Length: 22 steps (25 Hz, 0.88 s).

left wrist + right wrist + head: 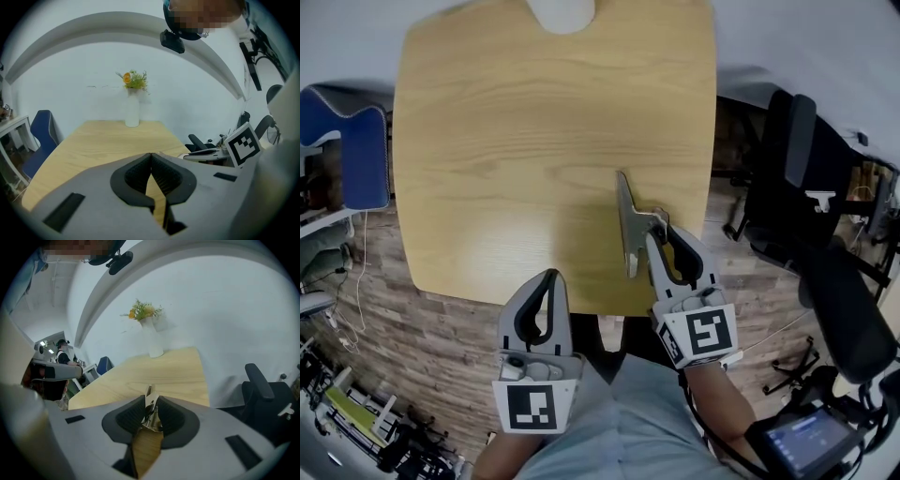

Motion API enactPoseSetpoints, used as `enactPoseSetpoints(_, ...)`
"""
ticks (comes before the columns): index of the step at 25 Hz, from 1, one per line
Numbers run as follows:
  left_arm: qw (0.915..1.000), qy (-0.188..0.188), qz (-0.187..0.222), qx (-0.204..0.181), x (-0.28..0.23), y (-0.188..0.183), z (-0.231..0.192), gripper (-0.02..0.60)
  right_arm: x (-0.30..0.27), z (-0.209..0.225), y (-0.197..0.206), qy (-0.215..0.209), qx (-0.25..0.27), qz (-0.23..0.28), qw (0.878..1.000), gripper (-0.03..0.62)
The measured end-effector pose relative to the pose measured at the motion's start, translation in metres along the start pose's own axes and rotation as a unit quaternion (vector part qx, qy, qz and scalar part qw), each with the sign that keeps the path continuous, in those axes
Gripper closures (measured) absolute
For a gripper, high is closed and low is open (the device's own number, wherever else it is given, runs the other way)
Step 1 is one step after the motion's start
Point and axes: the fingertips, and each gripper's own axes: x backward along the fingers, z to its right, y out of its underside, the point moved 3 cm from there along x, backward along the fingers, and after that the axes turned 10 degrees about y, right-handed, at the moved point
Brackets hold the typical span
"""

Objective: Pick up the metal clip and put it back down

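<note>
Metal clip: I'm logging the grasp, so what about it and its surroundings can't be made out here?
- Head view: the right claw covers the gripped end of the metal clip; whether the clip rests on the table or hangs above it is unclear.
- Right gripper view: only a sliver of the clip shows in the claw; the claw's body hides the rest.
- Head view: the top edge cuts off the vase.

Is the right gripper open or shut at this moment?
Shut on the metal clip: the right gripper has its fingers pressing it from both sides.
</note>
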Motion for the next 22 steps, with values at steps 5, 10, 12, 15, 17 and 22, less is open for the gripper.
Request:
enactPoseSetpoints(5,0.9999,-0.009,0.012,0.001,0.010,-0.011,-0.007,0.563,-0.001,-0.010,-0.007,-0.006,-0.002,-0.008,1.000,0.507)
enactPoseSetpoints(10,0.9989,-0.025,0.040,0.000,0.026,-0.031,-0.013,0.563,0.001,-0.029,-0.029,-0.023,0.018,0.003,1.000,0.543)
enactPoseSetpoints(12,0.9980,-0.032,0.054,-0.003,0.035,-0.039,-0.016,0.563,0.001,-0.037,-0.038,-0.030,0.031,0.007,0.999,0.546)
enactPoseSetpoints(15,0.9951,-0.046,0.087,-0.008,0.052,-0.056,-0.019,0.563,0.006,-0.051,-0.056,-0.043,0.045,0.024,0.998,0.546)
enactPoseSetpoints(17,0.9927,-0.055,0.107,-0.010,0.067,-0.068,-0.020,0.563,0.015,-0.062,-0.072,-0.051,0.055,0.041,0.996,0.546)
enactPoseSetpoints(22,0.9866,-0.072,0.145,-0.019,0.108,-0.093,-0.017,0.563,0.047,-0.096,-0.117,-0.079,0.083,0.090,0.989,0.546)
